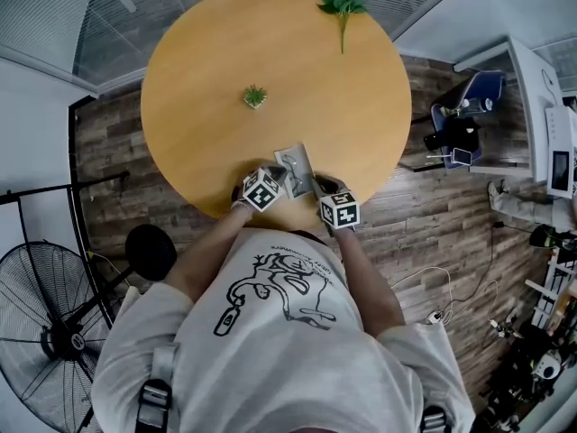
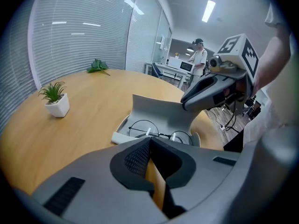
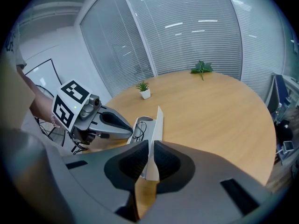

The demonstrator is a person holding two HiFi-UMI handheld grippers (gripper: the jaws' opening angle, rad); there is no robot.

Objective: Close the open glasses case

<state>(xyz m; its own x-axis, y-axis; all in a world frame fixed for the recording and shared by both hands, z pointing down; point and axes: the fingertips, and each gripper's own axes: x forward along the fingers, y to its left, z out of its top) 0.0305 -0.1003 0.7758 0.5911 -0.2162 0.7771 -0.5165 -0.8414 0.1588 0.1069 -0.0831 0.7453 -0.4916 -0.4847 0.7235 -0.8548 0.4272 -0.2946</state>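
Note:
A grey glasses case [image 1: 296, 170] lies open near the front edge of the round wooden table [image 1: 207, 52], its lid [image 2: 161, 111] standing upright. Thin-rimmed glasses [image 2: 156, 133] rest in its tray. My left gripper [image 1: 276, 179] is at the case's left side, and in the left gripper view this gripper [image 2: 150, 143] is shut with nothing between its pads, just short of the tray. My right gripper [image 3: 150, 146] is shut on the thin edge of the lid [image 3: 157, 122]. From the left gripper view, the right gripper [image 2: 188, 100] reaches over the lid's right end.
A small potted plant [image 1: 255, 96] stands mid-table, left of the case. A green leafy sprig [image 1: 342, 7] lies at the far edge. The table's front edge runs just under both grippers. A floor fan [image 1: 45, 332] stands at lower left, and office equipment [image 1: 541, 124] lines the right.

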